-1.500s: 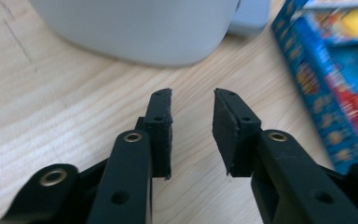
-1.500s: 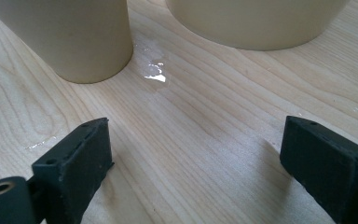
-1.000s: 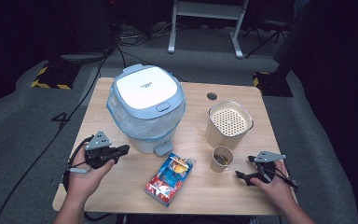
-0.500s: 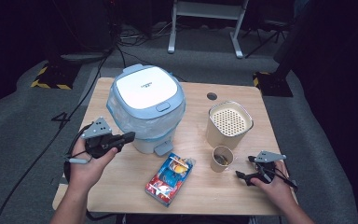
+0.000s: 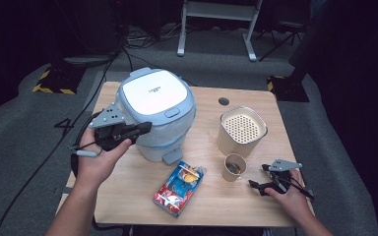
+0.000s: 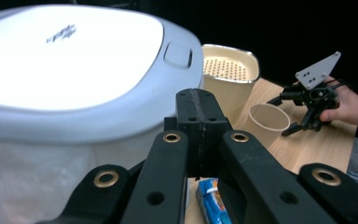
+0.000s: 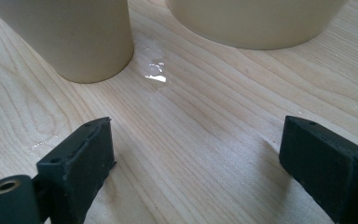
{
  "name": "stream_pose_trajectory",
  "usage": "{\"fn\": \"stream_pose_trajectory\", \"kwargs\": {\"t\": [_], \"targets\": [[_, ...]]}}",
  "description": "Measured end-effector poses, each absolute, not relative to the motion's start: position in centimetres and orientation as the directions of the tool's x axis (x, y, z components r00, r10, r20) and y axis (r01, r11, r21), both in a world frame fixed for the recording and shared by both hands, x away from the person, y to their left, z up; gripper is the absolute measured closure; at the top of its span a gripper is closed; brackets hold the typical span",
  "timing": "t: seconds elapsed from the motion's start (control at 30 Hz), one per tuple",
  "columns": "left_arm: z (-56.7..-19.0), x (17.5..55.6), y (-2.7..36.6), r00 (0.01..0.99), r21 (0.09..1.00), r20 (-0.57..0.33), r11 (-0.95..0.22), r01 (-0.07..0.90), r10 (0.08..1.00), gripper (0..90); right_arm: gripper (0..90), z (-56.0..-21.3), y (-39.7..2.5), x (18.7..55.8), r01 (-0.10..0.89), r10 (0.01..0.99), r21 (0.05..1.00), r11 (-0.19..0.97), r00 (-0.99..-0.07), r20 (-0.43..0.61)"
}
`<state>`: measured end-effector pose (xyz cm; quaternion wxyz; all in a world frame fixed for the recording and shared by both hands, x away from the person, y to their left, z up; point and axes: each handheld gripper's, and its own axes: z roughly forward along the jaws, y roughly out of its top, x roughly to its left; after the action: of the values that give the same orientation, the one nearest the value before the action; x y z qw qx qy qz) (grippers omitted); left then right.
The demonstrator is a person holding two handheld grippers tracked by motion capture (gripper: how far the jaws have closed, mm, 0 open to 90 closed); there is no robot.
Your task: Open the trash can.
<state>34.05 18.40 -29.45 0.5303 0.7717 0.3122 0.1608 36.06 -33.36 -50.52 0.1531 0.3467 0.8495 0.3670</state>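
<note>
bin: table back-left
canister: right of bin
cup: just before canister
packet: before bin

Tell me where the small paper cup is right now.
In the high view the small paper cup stands right of centre on the table, just in front of the perforated beige container and left of the right gripper.

We read this as a lab or recording studio, not a home. A single light wooden table stands on grey carpet, with dark surroundings on all sides of it. Behind the table, cables trail across the floor beside a grey metal stand. Left of the table, yellow-and-black hazard tape marks the floor.
</note>
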Motion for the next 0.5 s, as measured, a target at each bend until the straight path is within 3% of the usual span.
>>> {"fn": "stream_pose_trajectory", "kwargs": {"t": [0.5], "targets": [[-27.9, 36.2, 16.1, 0.772, 0.922, -0.088, -0.243, 0.303, 0.630, 90.0, 10.0, -50.5, -33.3, 36.1, 0.478, 0.704, 0.730, 0.488, -0.710, -0.005]]}}
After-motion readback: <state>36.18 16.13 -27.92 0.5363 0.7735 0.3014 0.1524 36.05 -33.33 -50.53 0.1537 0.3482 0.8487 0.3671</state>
